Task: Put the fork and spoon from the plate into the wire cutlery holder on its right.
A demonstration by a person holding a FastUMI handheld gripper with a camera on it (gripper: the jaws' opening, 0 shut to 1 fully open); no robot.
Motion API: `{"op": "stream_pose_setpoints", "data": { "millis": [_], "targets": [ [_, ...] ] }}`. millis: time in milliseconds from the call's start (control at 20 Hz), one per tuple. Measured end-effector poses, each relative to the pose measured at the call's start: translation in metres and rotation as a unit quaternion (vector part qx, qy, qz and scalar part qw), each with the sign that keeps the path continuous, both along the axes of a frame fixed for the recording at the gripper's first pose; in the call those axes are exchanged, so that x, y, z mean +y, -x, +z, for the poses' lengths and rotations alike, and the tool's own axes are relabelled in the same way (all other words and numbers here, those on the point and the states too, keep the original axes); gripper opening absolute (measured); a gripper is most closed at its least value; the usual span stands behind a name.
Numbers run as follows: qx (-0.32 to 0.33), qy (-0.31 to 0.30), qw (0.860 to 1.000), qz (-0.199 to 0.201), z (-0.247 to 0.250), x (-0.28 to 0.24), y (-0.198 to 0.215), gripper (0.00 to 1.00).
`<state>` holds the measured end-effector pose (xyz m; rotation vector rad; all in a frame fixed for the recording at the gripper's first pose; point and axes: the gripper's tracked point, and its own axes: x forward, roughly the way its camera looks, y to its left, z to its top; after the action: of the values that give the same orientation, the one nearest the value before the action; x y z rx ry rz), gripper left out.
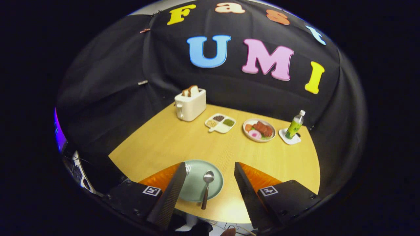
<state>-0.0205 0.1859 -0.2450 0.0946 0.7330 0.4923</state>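
The tongs (210, 167) stand released, their two fingers (174, 190) spread wide apart with nothing pressed between them, hanging above the near edge of the wooden tabletop (170, 141). Between the fingers lies a pale green plate (197, 191), its left side partly hidden behind the left finger. On that plate rests a spoon (206, 188) — bowl pointing away toward the far side of the tabletop, handle running back over the plate's near rim and onto the wood. Just beside the tip of the left finger the tines of a fork (188, 168) show on the plate; the remainder of the fork is hidden behind that finger. Neither finger touches the spoon, and whether the left one touches the fork cannot be told. Well beyond the tongs, along the far side of the tabletop, stands a cream toaster (190, 105) with slices of bread (193, 90) sticking up from its slots. To its right lies a white divided dish (220, 123) with several small fillings, then a round plate of food (259, 130), and farther right a green bottle (295, 125) with a white cap — upright on a small white coaster (289, 137).
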Motion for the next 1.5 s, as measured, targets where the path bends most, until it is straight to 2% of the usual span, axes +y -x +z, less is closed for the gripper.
{"op": "stream_pose_setpoints", "data": {
  "millis": [300,350,600,800,900,1000,1100,1350,1500],
  "targets": [
    [0.135,0.048,0.989,0.038,-0.110,0.032,0.022,0.87],
    [0.157,0.053,0.985,0.038,-0.125,0.034,0.024,0.85],
    [0.228,0.081,0.970,0.023,-0.177,0.046,0.029,0.59],
    [0.255,0.113,0.960,0.012,-0.209,0.052,0.034,0.59],
    [0.281,0.110,0.953,-0.005,-0.217,0.053,0.035,0.37],
    [0.279,0.098,0.955,-0.022,-0.219,0.054,0.025,0.26],
    [0.279,0.091,0.956,-0.019,-0.216,0.055,0.025,0.13],
    [0.261,0.063,0.963,-0.022,-0.198,0.046,0.022,0.08],
    [0.248,0.031,0.968,-0.019,-0.160,0.028,0.022,0.08]
  ]
}}
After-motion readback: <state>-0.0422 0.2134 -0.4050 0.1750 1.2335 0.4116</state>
